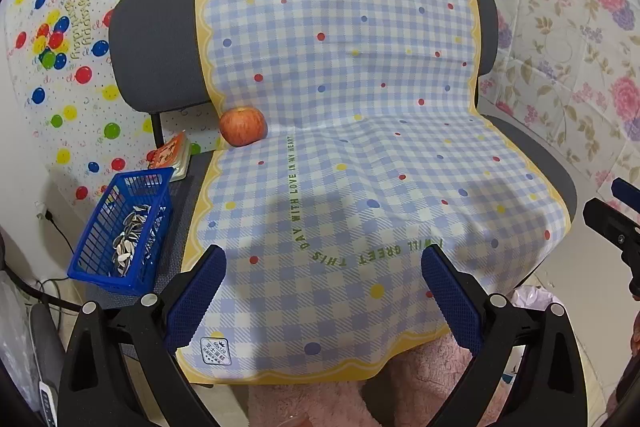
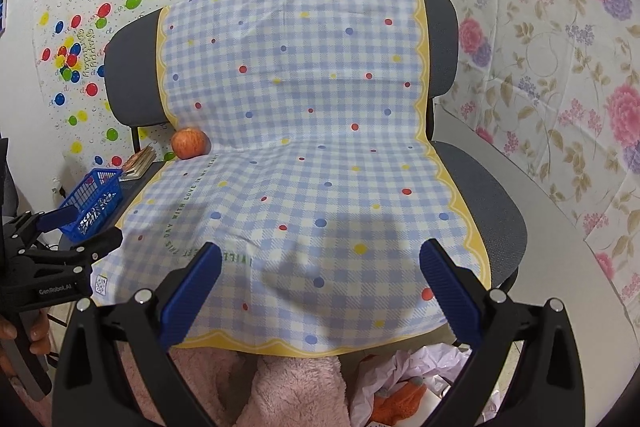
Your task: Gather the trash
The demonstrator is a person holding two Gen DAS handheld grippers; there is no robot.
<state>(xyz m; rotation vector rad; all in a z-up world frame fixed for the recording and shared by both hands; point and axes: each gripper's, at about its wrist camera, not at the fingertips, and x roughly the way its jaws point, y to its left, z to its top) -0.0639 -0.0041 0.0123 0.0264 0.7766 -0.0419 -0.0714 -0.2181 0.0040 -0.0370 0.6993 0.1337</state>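
Both my left gripper (image 1: 322,291) and right gripper (image 2: 320,287) hang wide open, empty. The shells (image 1: 130,237) lie in the blue basket (image 1: 94,273) at the chair's left edge; I risk tipping it off.

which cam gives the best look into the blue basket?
Left wrist. The blue basket sits close and large at the seat's left edge, and the pale seed-shell-like scraps inside it are distinct. In the right wrist view the basket is small, distant, and partly hidden behind the left tool.
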